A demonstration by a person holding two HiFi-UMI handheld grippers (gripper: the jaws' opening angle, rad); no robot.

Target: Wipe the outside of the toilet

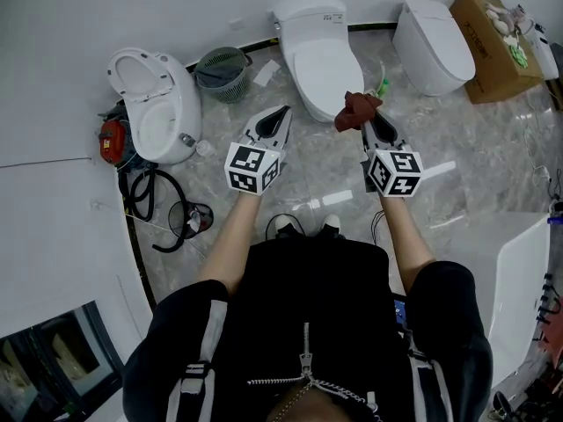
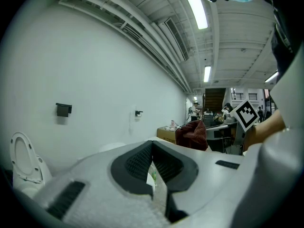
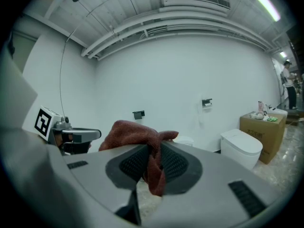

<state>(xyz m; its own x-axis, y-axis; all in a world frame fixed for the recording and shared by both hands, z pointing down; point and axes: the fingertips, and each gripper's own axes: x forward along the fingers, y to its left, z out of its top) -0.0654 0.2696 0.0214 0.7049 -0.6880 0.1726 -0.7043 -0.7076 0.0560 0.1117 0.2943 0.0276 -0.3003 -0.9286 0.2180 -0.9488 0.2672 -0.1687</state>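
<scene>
**While the right gripper clamps a cloth, the toilet stands just ahead**

Where the head view looks down past the person's black jacket, both grippers are held out over the grey marble floor (image 1: 325,178). They point at the white toilet (image 1: 318,55) against the wall, whose lid is down. The right gripper (image 1: 364,120) has its jaws closed on a dark red cloth (image 1: 356,110). The cloth bunches above the jaw tips, close to the front right of the toilet bowl. In the right gripper view the cloth (image 3: 135,132) is pinched between the ribbed pads of the right gripper (image 3: 153,148), with one fold hanging below them and the rest heaped on the left jaw. The toilet (image 3: 183,140) shows small behind the cloth, apart from it.

The left gripper (image 1: 281,117) is level with the right one and just beside the bowl's front left. In the left gripper view its jaws (image 2: 152,145) meet at the tips and hold nothing; only the floor shows through the gap behind them.

A second toilet (image 1: 158,104) stands at the left with its lid raised, and a green basket (image 1: 220,73) sits between it and the middle one. A third toilet (image 1: 431,44) stands at the right, next to an open cardboard box (image 1: 493,55). Black hoses (image 1: 158,205) lie coiled on the floor at the left.
</scene>
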